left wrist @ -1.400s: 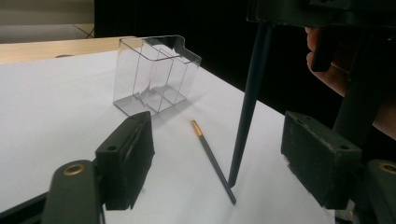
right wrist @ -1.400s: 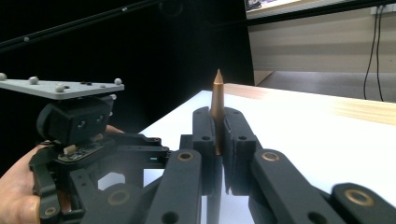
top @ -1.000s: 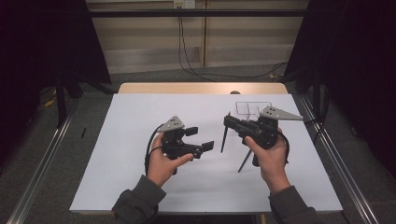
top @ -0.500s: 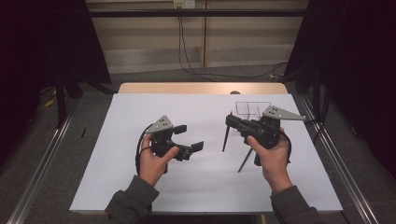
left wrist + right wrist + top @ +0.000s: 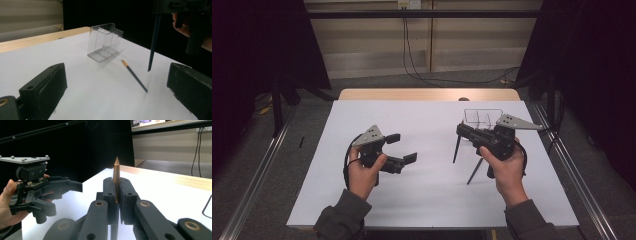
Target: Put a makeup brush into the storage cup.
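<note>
R gripper point(image 5: 460, 134) is clamped on a brush point(image 5: 116, 178), held near the table's point(image 5: 422, 200) right edge w/ a clear box point(image 5: 482, 118) just behind it. L gripper point(image 5: 404, 148) is wide, jaws just opened, nothing between, left of centre. 2nd brush point(image 5: 134, 75) lies on table by the box.

Clear box point(image 5: 483, 118) on table point(image 5: 427, 200), far right; brush point(image 5: 134, 75) lying before it; second brush point(image 5: 456, 148) left of it.
</note>
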`<action>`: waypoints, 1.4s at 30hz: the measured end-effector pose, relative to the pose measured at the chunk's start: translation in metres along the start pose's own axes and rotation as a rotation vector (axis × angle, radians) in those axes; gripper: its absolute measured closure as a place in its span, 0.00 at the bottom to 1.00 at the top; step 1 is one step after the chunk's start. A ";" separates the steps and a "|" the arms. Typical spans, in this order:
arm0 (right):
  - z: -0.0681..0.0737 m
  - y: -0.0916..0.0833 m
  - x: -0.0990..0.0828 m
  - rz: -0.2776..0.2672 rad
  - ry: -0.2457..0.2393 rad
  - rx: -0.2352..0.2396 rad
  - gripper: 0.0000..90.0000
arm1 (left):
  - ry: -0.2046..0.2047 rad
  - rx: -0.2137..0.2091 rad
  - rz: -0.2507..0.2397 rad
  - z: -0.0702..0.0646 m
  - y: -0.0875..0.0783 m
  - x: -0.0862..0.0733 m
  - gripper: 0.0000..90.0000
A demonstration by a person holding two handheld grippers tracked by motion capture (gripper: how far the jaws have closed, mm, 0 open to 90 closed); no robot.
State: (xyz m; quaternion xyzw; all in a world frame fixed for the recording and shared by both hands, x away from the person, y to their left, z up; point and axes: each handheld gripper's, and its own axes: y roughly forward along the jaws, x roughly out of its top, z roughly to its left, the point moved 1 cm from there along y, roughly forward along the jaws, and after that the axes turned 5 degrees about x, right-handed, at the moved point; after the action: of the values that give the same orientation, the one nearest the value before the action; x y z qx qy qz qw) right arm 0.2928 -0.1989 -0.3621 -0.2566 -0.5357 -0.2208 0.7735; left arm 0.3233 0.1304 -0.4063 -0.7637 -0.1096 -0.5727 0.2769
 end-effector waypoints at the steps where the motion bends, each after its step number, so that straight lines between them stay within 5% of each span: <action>1: 0.000 0.000 0.000 -0.001 0.001 0.003 0.95 | 0.007 -0.005 -0.007 0.002 -0.002 -0.001 0.03; 26: -0.002 -0.003 -0.001 0.011 -0.015 -0.002 0.95 | 0.015 0.108 -0.032 0.030 -0.052 -0.018 0.03; 42: -0.007 -0.008 -0.003 0.009 -0.032 -0.019 0.95 | -0.003 0.140 -0.032 0.037 -0.062 -0.029 0.03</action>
State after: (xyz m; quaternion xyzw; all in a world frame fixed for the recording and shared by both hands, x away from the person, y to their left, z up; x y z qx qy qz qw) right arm 0.2913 -0.2092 -0.3658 -0.2698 -0.5448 -0.2181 0.7634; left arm 0.3137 0.2057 -0.4224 -0.7414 -0.1621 -0.5669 0.3205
